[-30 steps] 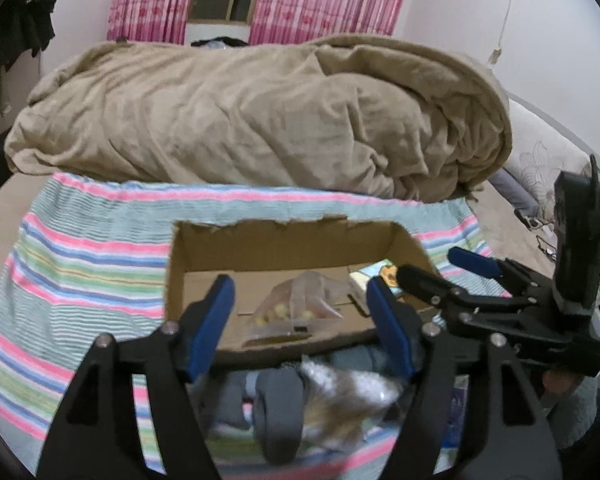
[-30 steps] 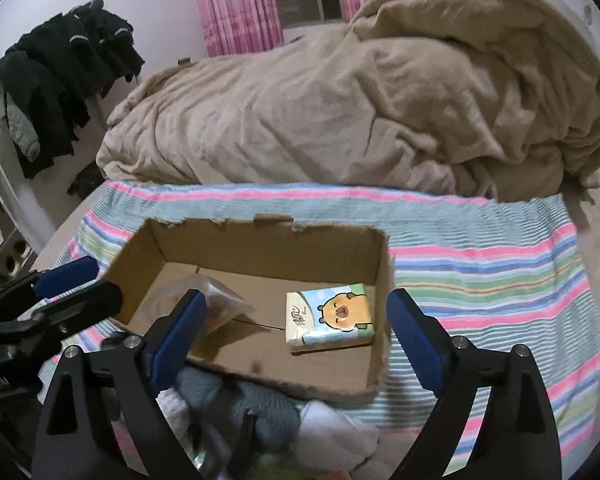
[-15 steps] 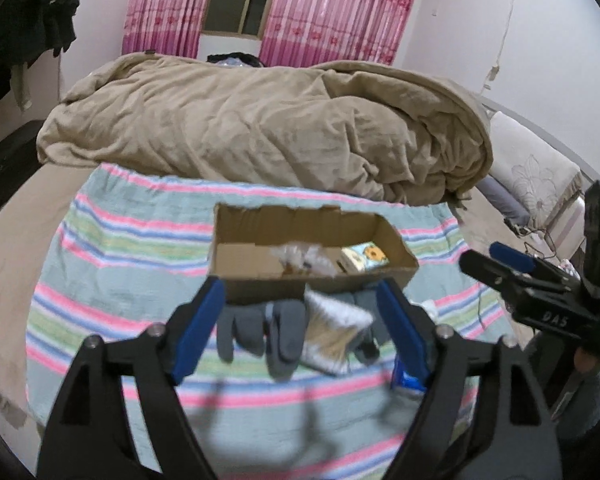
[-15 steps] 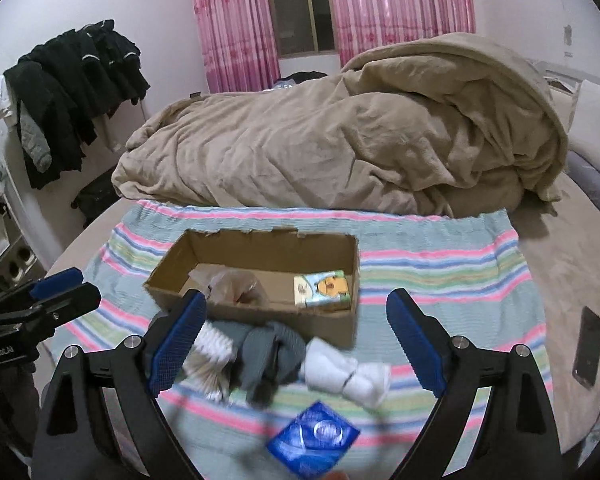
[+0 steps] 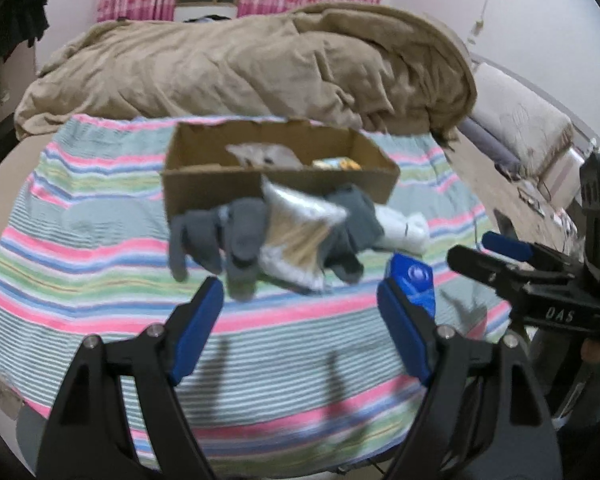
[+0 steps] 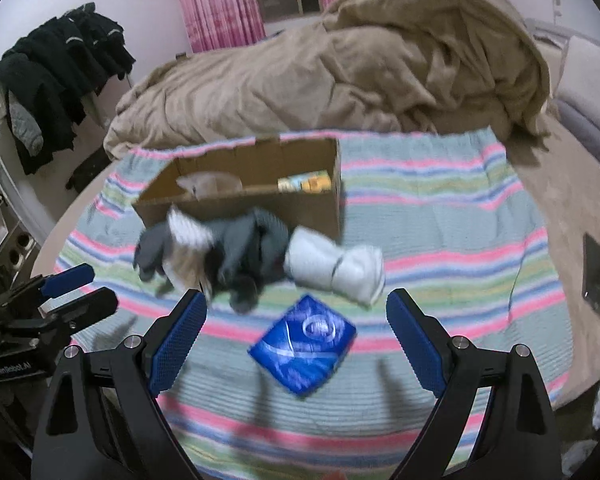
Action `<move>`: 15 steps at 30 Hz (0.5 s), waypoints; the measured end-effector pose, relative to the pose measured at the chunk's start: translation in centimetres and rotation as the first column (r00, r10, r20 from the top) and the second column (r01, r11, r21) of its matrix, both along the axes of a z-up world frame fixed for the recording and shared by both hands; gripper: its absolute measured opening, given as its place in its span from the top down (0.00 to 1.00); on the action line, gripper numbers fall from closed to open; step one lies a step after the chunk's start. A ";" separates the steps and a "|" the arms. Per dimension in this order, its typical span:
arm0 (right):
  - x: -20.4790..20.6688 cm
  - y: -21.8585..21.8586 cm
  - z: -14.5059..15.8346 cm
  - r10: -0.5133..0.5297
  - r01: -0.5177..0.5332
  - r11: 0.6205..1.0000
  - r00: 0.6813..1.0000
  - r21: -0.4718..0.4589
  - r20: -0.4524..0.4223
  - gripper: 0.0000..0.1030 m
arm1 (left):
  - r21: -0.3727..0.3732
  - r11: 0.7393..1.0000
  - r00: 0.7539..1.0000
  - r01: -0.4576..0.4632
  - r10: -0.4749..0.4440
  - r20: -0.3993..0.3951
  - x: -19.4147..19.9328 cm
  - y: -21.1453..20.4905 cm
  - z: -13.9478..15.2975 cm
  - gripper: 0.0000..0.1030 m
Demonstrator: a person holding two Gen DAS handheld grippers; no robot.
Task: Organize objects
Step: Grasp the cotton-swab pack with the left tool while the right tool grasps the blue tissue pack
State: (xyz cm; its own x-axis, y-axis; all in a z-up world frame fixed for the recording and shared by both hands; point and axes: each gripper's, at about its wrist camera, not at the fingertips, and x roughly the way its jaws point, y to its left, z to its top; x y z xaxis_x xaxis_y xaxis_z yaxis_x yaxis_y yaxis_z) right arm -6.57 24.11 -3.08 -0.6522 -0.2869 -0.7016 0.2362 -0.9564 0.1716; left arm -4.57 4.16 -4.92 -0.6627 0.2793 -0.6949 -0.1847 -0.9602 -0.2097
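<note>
A blue packet (image 6: pixel 303 350) lies flat on the striped blanket (image 6: pixel 440 216), right between the jaws of the right gripper (image 6: pixel 296 340). Those jaws are wide apart and touch nothing. The packet sits in the gap, not pinched by either blue pad.

Just past the packet is a little heap of things. A rolled white sock (image 6: pixel 336 266) lies to the right side of the gap. Beside it is a grey glove (image 6: pixel 244 250), and a clear bag of thin sticks (image 5: pixel 296 236) rests against the glove. The heap touches the front wall of a cardboard box (image 6: pixel 260 206). Inside the box sit a crumpled clear bag (image 6: pixel 210 182) and a small tissue pack (image 6: pixel 306 182) at the right end.

The left gripper (image 5: pixel 300 332) is also spread wide, and it holds nothing. The grey glove and the stick bag lie just ahead of its gap. The blue packet peeks out behind its right-hand pad. The right gripper shows at the far right side of that view.

Behind the box a big brown duvet (image 5: pixel 240 64) is piled up. Pink curtains (image 6: pixel 216 4) hang on the wall. Dark clothes (image 6: pixel 56 80) hang off to the left.
</note>
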 end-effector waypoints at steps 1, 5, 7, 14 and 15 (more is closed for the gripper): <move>0.2 0.0 -0.7 0.001 -0.001 1.000 1.000 0.007 0.009 0.09 | -0.013 1.000 1.000 0.007 -0.007 0.002 -0.1 0.4 -0.4 0.22; -0.1 0.1 -2.7 -0.004 0.004 1.000 0.999 -0.001 0.048 0.09 | -0.030 0.999 0.999 0.033 -0.033 -0.005 -1.0 1.5 -1.4 0.22; -0.5 0.2 -3.6 -0.008 0.008 1.000 0.998 -0.002 0.065 0.09 | -0.033 0.998 0.998 0.053 -0.054 -0.032 -1.5 2.2 -1.6 0.22; -2.2 0.8 -6.3 -0.013 0.017 0.999 0.990 -0.031 0.138 0.09 | 0.000 0.997 0.995 0.080 -0.080 -0.054 -5.1 2.9 -2.6 0.26; -2.4 0.9 -6.6 -0.015 0.020 0.999 0.989 -0.035 0.148 0.09 | -0.003 0.997 0.996 0.076 -0.076 -0.048 -5.6 2.9 -2.9 0.26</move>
State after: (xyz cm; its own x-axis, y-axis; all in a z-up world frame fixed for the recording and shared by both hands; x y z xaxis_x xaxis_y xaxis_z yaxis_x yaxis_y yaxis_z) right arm -8.96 25.00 -9.67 -0.5474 -0.3032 -0.7800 0.1888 -0.9528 0.2378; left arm -10.22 7.08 -7.85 -0.6726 0.3293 -0.6628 -0.2669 -0.9432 -0.1978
